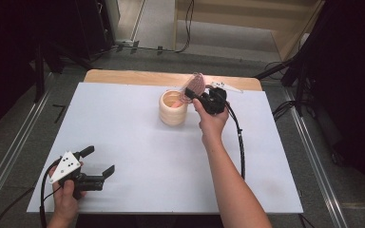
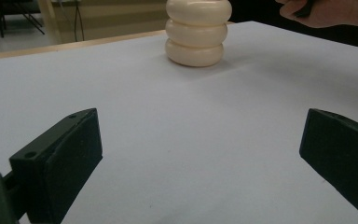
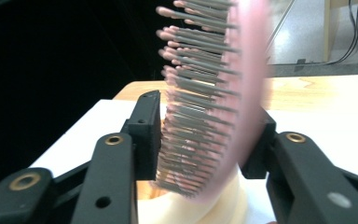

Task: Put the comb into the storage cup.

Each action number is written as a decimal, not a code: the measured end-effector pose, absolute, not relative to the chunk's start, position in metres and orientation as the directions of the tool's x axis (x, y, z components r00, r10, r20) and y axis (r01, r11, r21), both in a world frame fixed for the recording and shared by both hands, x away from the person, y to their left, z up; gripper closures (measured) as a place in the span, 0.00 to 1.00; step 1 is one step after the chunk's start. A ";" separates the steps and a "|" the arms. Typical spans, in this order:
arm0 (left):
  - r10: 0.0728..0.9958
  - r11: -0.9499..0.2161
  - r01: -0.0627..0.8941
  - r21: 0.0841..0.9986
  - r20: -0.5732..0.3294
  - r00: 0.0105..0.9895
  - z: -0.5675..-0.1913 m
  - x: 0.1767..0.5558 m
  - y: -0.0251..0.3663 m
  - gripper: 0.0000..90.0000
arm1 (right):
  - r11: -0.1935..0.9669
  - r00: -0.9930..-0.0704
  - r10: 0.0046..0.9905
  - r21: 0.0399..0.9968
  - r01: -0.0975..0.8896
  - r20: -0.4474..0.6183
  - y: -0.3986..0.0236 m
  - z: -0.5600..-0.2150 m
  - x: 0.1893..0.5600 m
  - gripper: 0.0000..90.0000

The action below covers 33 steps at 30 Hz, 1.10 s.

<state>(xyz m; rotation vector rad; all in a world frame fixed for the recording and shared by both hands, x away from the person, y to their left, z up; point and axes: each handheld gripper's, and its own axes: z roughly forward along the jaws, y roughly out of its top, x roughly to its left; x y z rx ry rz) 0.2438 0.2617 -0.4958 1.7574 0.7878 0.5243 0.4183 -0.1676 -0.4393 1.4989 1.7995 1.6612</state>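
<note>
Black jaws of the left gripper stand wide apart and empty, parked low near the table's near-left corner. Right of it, the right gripper straddles a pink bristled plastic hairbrush, whose handle stands in the cream ribbed ceramic cup; I cannot tell whether the pads press, perhaps letting go.

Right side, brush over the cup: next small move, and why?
Probably open a little wider and draw back. The pink hairbrush stands with its lower end in the cream cup, between the jaws of the right hand-held gripper, which look about to let go.

Pink hairbrush stands tilted, handle down in the cream ribbed holder.
</note>
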 end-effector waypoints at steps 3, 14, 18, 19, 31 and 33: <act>0.730 -0.194 0.251 0.948 -0.032 0.682 -0.496 0.244 0.262 0.00 | -0.173 -0.438 0.800 0.857 0.486 0.410 -0.168 -0.437 0.415 0.50; 0.730 -0.194 0.250 0.949 -0.031 0.683 -0.496 0.244 0.261 0.00 | -0.088 -0.484 0.818 0.899 0.429 0.311 -0.175 -0.424 0.398 0.03; 0.731 -0.195 0.249 0.949 -0.029 0.682 -0.496 0.244 0.261 0.00 | -0.073 -0.502 0.812 0.906 0.417 0.296 -0.180 -0.423 0.391 0.00; 0.729 -0.194 0.248 0.949 -0.030 0.684 -0.496 0.244 0.261 0.00 | -0.067 -0.500 0.817 0.908 0.413 0.288 -0.181 -0.422 0.390 0.00; 0.730 -0.196 0.249 0.948 -0.029 0.683 -0.496 0.244 0.261 0.00 | -0.019 -0.522 0.821 0.924 0.383 0.233 -0.190 -0.419 0.371 0.00; 0.730 -0.196 0.249 0.948 -0.029 0.683 -0.496 0.244 0.261 0.00 | -0.014 -0.525 0.820 0.924 0.382 0.230 -0.191 -0.420 0.368 0.00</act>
